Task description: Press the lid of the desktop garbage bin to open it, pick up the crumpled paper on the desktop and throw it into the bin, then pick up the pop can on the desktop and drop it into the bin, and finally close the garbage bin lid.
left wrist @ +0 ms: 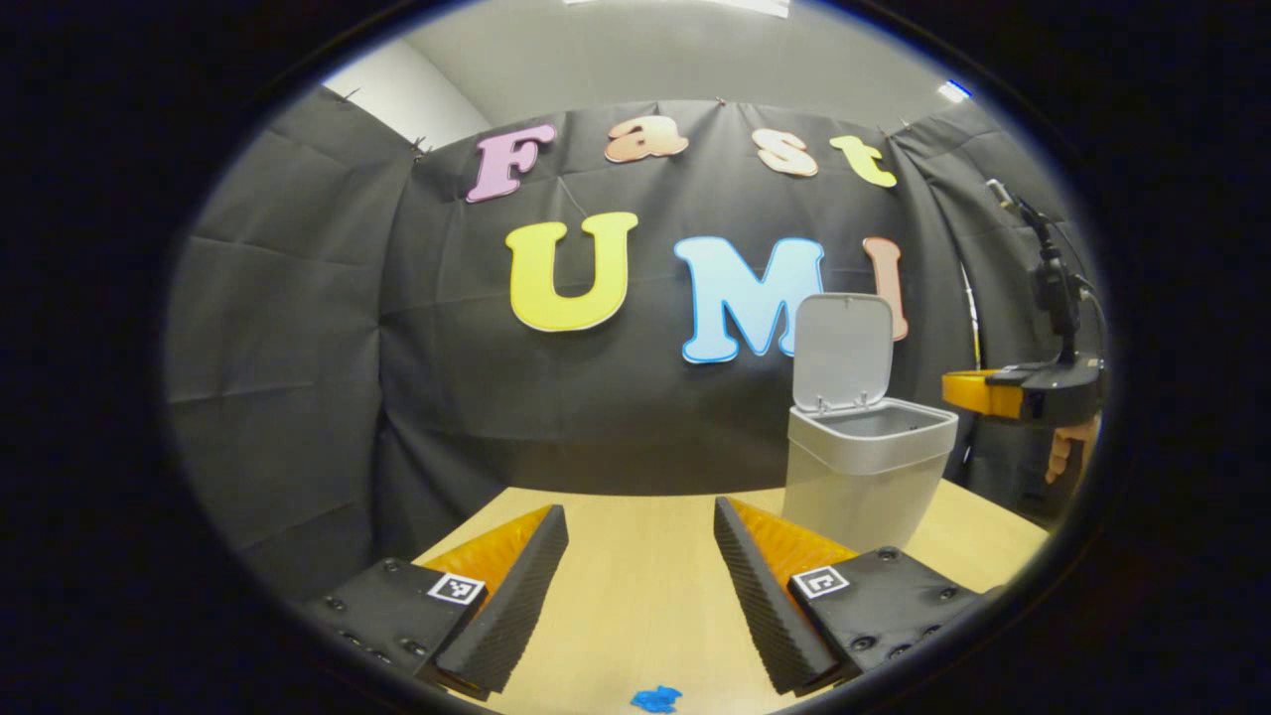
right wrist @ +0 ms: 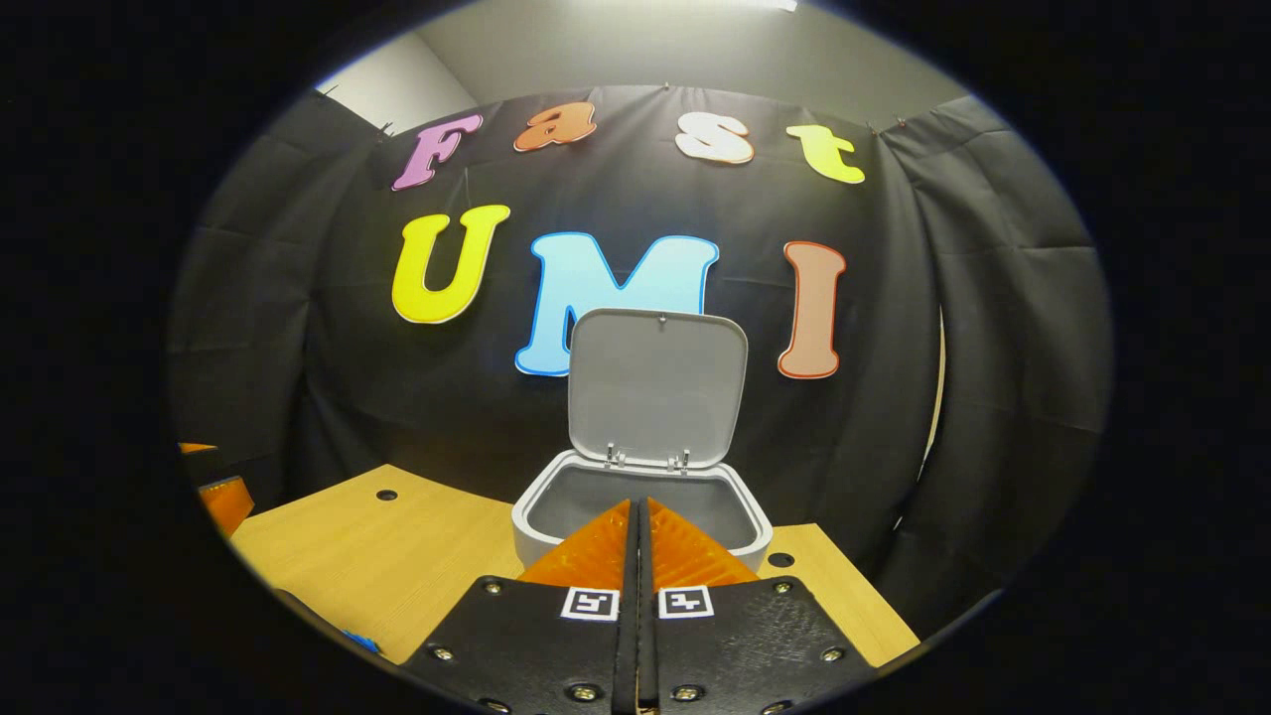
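Observation:
The light grey desktop bin (left wrist: 862, 477) stands on the wooden table (left wrist: 635, 596) with its lid (left wrist: 844, 350) raised upright. In the right gripper view the bin's rim (right wrist: 536, 506) is just ahead and the lid (right wrist: 655, 387) stands behind the opening. My right gripper (right wrist: 638, 506) is shut with nothing between its fingers, and its tips hang over the bin's near rim. From the left gripper view the right gripper (left wrist: 958, 389) hovers beside the bin's top, held by a hand (left wrist: 1067, 452). My left gripper (left wrist: 640, 556) is open over bare table, left of the bin.
A small blue scrap (left wrist: 655, 698) lies on the table near my left gripper. The table (right wrist: 397, 566) has two round holes (right wrist: 386, 494) near the bin. Black cloth walls close the booth behind and at both sides. The left gripper (right wrist: 223, 497) shows at the far left.

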`<state>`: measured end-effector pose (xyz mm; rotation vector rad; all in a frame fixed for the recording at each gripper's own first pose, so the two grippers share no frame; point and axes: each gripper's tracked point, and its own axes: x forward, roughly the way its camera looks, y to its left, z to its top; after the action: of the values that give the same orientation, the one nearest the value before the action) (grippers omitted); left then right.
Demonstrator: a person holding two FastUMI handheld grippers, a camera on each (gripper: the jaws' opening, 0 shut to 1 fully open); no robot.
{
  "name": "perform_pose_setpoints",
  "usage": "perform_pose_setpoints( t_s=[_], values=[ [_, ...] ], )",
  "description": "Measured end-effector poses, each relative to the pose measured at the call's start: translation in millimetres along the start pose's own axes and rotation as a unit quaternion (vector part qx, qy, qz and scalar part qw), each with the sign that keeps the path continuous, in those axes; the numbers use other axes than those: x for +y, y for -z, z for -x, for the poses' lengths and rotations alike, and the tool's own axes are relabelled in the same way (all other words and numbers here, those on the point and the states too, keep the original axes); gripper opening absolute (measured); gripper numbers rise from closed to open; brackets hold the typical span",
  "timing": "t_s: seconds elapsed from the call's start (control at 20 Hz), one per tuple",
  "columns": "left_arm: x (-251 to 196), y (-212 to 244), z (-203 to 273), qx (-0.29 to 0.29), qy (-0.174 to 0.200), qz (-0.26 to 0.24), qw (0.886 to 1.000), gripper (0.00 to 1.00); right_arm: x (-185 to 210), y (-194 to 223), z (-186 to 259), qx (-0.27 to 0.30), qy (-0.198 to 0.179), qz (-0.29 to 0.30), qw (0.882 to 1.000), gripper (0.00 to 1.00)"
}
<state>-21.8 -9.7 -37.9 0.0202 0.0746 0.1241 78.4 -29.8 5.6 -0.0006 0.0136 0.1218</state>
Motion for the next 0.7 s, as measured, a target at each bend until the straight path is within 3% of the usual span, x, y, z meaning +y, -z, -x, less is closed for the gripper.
perform_pose_setpoints(
  t_s=[0.25, 0.4, 0.45, 0.5, 0.55, 0.65, 0.7],
  values=[
    [15, 27, -2, 0.02, -0.006, -0.004, 1.0, 0.98, 17, -3, 20, -0.017, -0.018, 0.003, 1.0, 0.01],
    [24, 57, -1, 0.051, -0.008, -0.005, 0.999, 0.99, 30, -3, 31, -0.023, -0.024, 0.006, 0.999, 0.09],
    [25, 67, 0, 0.061, -0.006, -0.005, 0.998, 0.99, 34, -3, 34, -0.024, -0.024, 0.009, 0.999, 0.22],
    [26, 75, 2, 0.07, -0.004, -0.005, 0.998, 0.99, 36, -2, 37, -0.023, -0.024, 0.013, 0.999, 0.22],
    [28, 84, 3, 0.078, -0.003, -0.007, 0.997, 0.99, 39, -2, 38, -0.024, -0.024, 0.015, 0.999, 0.31],
    [28, 102, 2, 0.096, 0.004, -0.011, 0.995, 0.99, 45, -3, 45, -0.025, -0.027, 0.011, 0.999, 0.35],
    [27, 112, 3, 0.105, 0.009, -0.011, 0.994, 0.99, 46, -3, 47, -0.026, -0.025, 0.008, 0.999, 0.43]
  ],
)
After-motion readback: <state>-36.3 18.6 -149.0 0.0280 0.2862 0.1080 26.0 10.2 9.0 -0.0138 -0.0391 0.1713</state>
